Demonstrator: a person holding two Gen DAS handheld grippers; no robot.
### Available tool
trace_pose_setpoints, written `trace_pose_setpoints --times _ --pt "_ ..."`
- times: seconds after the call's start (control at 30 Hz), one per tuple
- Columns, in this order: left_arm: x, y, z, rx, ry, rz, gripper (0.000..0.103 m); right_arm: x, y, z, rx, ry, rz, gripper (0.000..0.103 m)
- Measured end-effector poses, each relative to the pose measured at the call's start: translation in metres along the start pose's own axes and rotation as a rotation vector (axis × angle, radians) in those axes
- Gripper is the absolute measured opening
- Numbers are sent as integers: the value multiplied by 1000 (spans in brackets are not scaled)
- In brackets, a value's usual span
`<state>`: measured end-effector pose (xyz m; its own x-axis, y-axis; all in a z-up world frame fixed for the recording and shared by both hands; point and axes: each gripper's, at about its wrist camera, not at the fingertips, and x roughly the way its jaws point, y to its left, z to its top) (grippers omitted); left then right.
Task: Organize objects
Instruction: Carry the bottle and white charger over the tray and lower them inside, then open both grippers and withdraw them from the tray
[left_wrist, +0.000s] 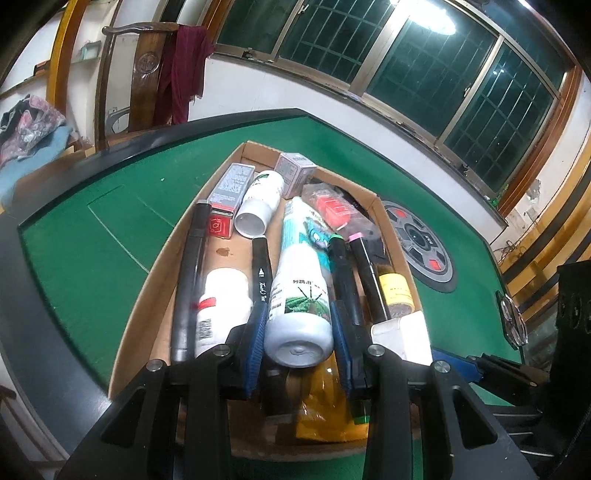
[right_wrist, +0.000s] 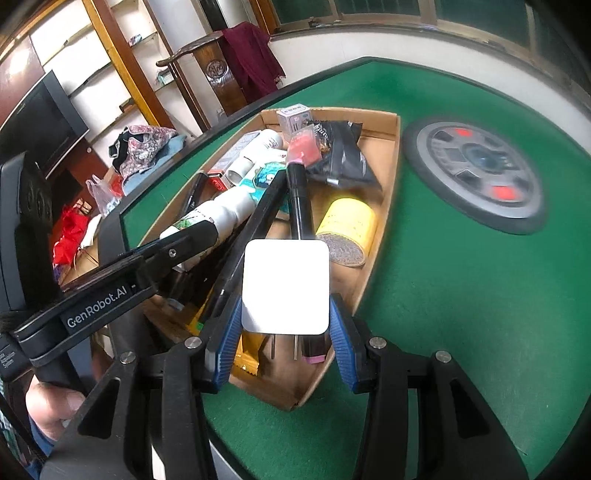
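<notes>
A shallow cardboard box (left_wrist: 147, 295) on the green table holds many items. My left gripper (left_wrist: 299, 343) is shut on a white bottle with a green field label (left_wrist: 299, 302), held above the box. My right gripper (right_wrist: 285, 317) is shut on a white plug adapter (right_wrist: 285, 286), its prongs pointing down over the box's near end; the adapter also shows in the left wrist view (left_wrist: 402, 332). Black markers (left_wrist: 262, 273), a white pill bottle (left_wrist: 221, 299), a yellow can (right_wrist: 349, 225) and small cartons (left_wrist: 229, 192) lie in the box.
A round grey dial (right_wrist: 476, 177) is set in the table's middle. The table has a black raised rim (left_wrist: 44, 332). A wooden chair with a maroon cloth (left_wrist: 181, 74) stands beyond the far edge. Shelves and a dark screen (right_wrist: 40, 122) are at the left.
</notes>
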<state>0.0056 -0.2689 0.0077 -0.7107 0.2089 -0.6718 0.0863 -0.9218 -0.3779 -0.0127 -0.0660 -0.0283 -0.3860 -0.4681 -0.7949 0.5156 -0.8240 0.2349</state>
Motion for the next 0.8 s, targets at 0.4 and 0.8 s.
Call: trace_pose_setpoints --times 0.4,0.8 --pt "25 4 21 14 14 50 30 24 2 30 -3 -28 -49 43" --pt "26 -5 16 58 -17 73 30 38 1 29 -54 -58 -86 43"
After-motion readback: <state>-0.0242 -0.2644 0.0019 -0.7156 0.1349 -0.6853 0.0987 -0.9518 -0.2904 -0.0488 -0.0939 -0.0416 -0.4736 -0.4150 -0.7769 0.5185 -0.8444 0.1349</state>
